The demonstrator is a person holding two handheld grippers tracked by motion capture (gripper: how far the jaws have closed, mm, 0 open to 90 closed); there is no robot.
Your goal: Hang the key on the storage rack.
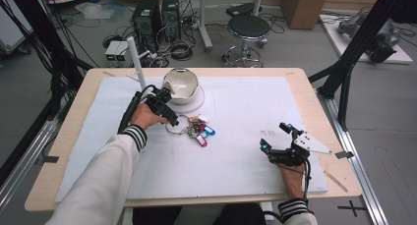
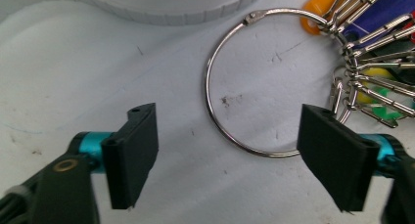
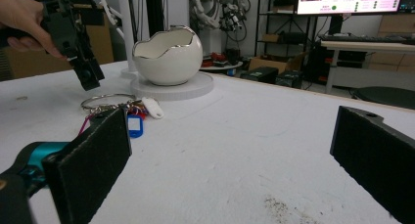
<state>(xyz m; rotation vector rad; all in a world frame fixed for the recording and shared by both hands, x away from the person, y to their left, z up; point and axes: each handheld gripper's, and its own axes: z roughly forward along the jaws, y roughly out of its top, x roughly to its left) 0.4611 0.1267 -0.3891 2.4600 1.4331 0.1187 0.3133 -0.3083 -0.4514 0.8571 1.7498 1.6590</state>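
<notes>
A metal key ring with several coloured key tags lies flat on the white mat, in front of an egg-shaped white bowl on a round white base. My left gripper hovers low over the ring, pointing down. It is open: its jaws straddle the ring's near arc and the pads stand clear of the wire. In the high view the left gripper is at the ring's left edge. My right gripper rests open at the mat's right front, nothing between its jaws.
The white mat covers most of the wooden table. A thin white post rises just left of the bowl. Beyond the far table edge stand a stool, computer towers and cables on the floor.
</notes>
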